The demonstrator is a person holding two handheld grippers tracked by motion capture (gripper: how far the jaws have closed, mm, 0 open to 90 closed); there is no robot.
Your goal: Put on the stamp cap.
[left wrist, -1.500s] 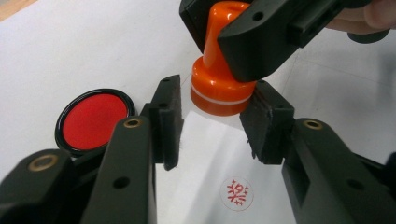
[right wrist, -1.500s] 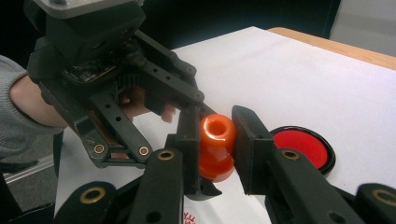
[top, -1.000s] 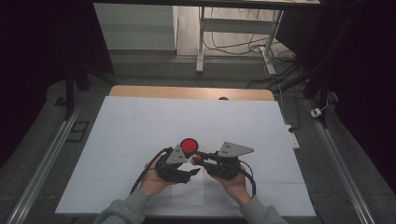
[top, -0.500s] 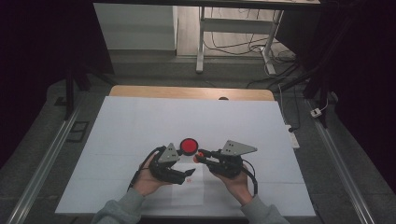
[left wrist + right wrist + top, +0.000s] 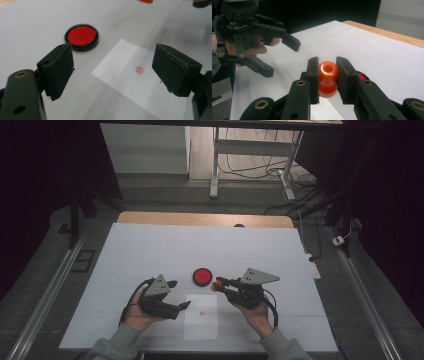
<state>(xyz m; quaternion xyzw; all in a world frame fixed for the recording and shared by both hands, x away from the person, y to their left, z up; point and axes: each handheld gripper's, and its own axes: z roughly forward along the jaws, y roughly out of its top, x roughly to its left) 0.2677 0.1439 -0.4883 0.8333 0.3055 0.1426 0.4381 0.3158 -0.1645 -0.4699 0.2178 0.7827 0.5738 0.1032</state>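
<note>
White table [image 5: 150,250]: right tool [image 5: 218,284] grips orange stamp [image 5: 327,77]; left tool [image 5: 179,295] just opened, empty.

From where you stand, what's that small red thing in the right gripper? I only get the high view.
Observer: An orange stamp with a hollow top, clamped in the right gripper.
Operator: Anything on the paper?
Observer: Yes, a round red stamped mark sits on it.
Operator: Is the left gripper holding something?
Observer: No; its jaws have just been opening, with nothing between them.
</note>
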